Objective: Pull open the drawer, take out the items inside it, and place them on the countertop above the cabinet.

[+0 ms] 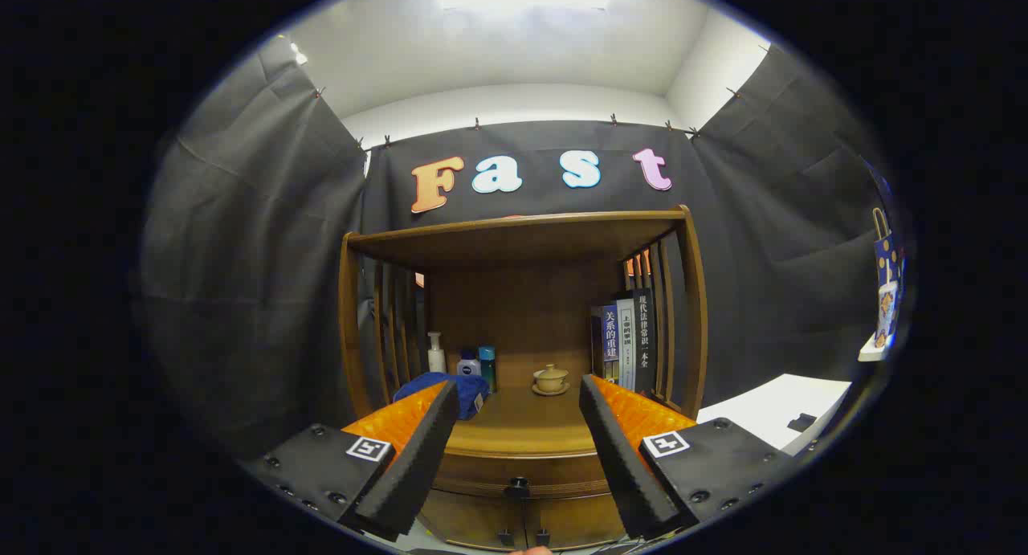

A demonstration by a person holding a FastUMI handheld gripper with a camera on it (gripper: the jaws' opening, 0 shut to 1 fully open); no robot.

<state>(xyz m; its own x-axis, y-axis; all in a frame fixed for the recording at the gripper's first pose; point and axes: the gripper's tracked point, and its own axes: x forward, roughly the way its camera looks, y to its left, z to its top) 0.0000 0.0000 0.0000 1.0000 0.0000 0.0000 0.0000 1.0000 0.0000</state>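
A: Gripper view first. What's the tool (518, 394) doing?

B: Wide open, nothing btwn the fingers (418, 450), touching nothing. It hangs in front of a wooden cabinet (691, 298), fingers aimed at the open shelf space.

A: Drawer?

B: Drawer (522, 479) sits under the counter (522, 426), front flush w/ the cabinet, so shut. Small dark knob (518, 485) at its middle, low btwn the fingers. Two more small knobs below that, on the doors underneath. Can't see what's inside the drawer.

A: What's on the counter already?

B: Blue cloth (470, 388) on the left, just past the left fingertip, partly hidden by it. Behind it, at the back left, three bottles close together: white pump bottle (435, 352), short bottle w/ blue label (468, 365), teal one (487, 365). Lidded tea cup on a saucer (551, 378) stands near the middle, apart from the bottles. Row of upright books (626, 342) on the right, against the slatted side.

A: Anything else?

B: White table (779, 410) off to the right of the cabinet, well apart from the tool.
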